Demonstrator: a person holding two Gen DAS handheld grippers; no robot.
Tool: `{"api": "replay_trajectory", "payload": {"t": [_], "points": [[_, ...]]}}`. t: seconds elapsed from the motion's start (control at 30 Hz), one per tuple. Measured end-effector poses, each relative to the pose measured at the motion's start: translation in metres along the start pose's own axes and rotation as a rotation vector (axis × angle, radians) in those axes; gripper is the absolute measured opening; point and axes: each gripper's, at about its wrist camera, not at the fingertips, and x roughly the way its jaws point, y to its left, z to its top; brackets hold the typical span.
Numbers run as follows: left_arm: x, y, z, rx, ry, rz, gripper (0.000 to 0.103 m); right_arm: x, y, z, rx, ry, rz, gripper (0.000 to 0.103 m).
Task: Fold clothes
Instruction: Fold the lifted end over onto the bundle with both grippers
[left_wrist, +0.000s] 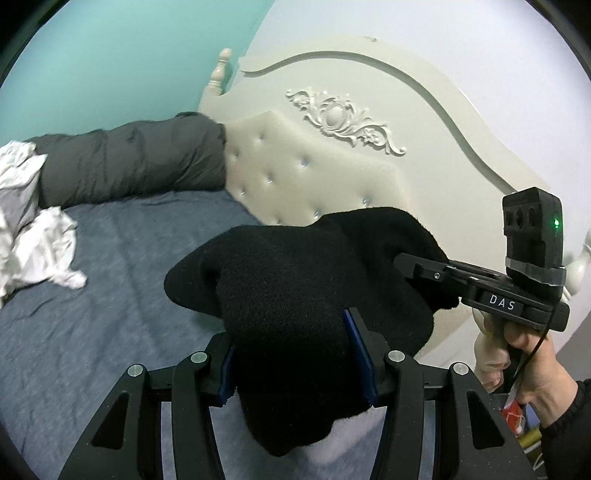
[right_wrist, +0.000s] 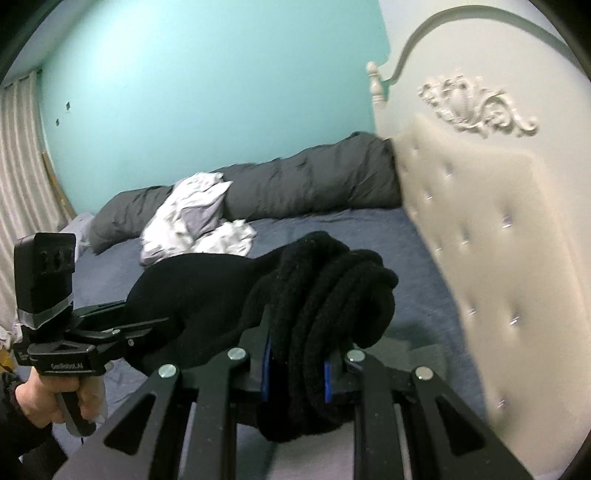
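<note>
Black garment (left_wrist: 295, 295) pinched by left gripper (left_wrist: 291, 354) and right gripper (right_wrist: 295, 369), carried above bed (left_wrist: 92, 332); next: lay flat

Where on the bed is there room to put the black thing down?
The blue sheet is bare between the white clothes pile, the grey duvet roll and the headboard. It is crowded by the pile.

Both views are evenly and softly lit, without glare; only faint shadows are cast on the bed (right_wrist: 424, 236). Motion blur is seen on the headboard (right_wrist: 480, 221), and straight lines are bent by fisheye distortion towards the dark corners
</note>
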Motion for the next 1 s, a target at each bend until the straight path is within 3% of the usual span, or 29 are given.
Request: {"api": "replay_trajectory", "payload": {"t": [0.2,0.43,0.73,1.0], "points": [[0.066,-0.015,-0.014,-0.011,-0.002,-0.006,0.055,0.017,-0.054,-0.028,0.033,-0.004,-0.07,0.019],[0.14,-0.017,-0.094,-0.085,0.183,-0.025,0.055,0.05,-0.101,-0.118,0.144,0.183,-0.093,0.019],[0.133,-0.035,-0.114,-0.139,0.257,-0.066,0.055,0.031,-0.115,-0.138,0.205,0.274,-0.05,0.019],[0.13,-0.02,-0.128,-0.253,0.316,-0.098,0.055,0.029,-0.123,-0.155,0.293,0.344,0.0,0.019]]}}
